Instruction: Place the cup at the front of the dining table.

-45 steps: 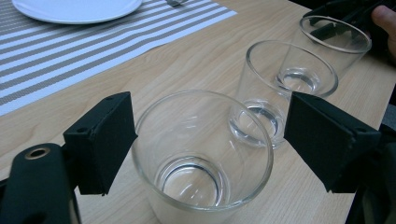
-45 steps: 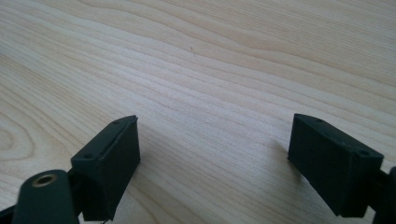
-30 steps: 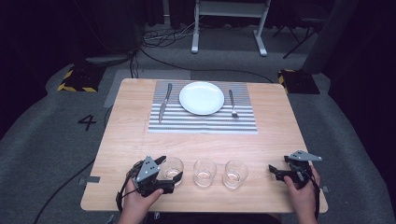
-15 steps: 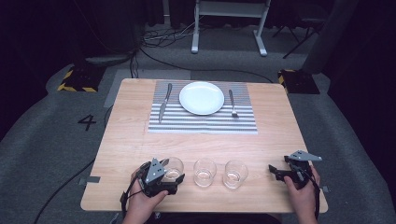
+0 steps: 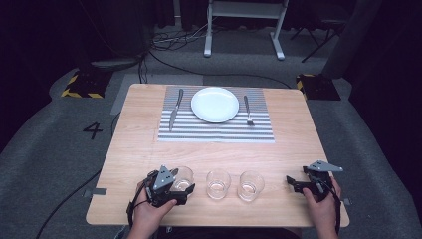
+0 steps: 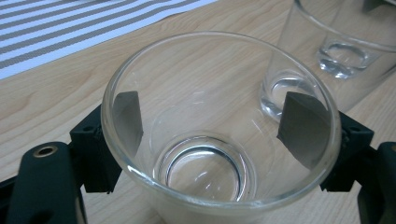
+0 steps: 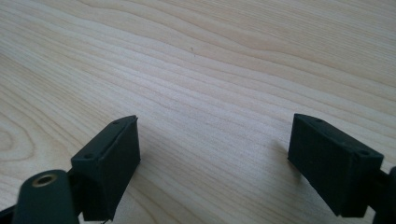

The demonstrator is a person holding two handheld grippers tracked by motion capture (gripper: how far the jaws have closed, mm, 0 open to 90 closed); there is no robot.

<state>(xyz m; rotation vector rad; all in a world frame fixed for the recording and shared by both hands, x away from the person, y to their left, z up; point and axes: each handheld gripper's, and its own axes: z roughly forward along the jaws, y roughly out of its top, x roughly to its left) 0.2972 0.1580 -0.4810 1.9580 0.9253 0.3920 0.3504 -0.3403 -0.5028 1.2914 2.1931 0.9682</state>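
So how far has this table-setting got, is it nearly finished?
Set already: the white plate on the striped placemat, with knife and fork beside it. In hand: the left hand-held gripper has its jaws around the leftmost glass, which stands on the table. Left: all three glasses sit along the near edge, and the right hand-held gripper is open, holding nothing. Probably early.

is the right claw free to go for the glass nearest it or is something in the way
Probably yes. The right claw sits open on bare table, and nothing lies between it and the nearest glass. The left claw is busy around the far-left glass.
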